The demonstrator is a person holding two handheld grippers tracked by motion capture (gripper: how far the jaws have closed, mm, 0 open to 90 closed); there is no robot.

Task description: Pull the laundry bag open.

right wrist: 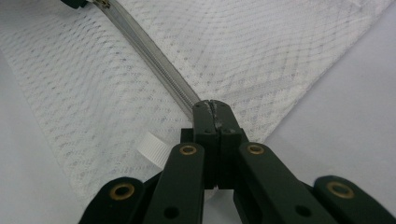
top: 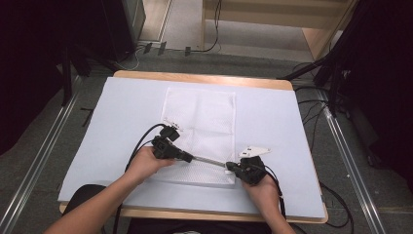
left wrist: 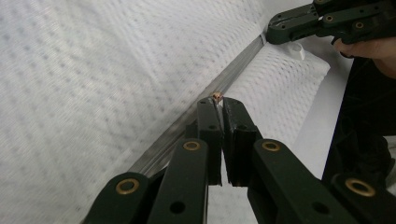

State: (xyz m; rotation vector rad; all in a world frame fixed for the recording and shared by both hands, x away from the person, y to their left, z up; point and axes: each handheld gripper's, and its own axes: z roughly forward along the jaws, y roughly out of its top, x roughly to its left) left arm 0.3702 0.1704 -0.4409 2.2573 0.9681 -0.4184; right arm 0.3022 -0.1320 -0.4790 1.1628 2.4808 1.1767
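- My left gripper (top: 191, 157) lies low over the near part of the white mesh bag (top: 204, 112), its jaws pinched on the small copper-coloured zipper pull (left wrist: 217, 96), seen at their tips in the left gripper view.
- My right gripper (top: 229, 168) sits just inside the bag's near right corner, jaws pressed together on the end of the grey zipper (right wrist: 154, 58), the mesh bunched at their tips.
- The zipper runs taut between the two grippers, raised off the table (top: 122, 97).
- The bag lies flat at the middle of the pale blue table, its far edge toward the back.
- Both my forearms come in from the near edge, left hand (top: 146, 163) angled right, right hand (top: 260, 187) angled left, the grippers pointing at each other.
- A white ribbed tab (right wrist: 153, 149) lies on the mesh beside my right jaws.
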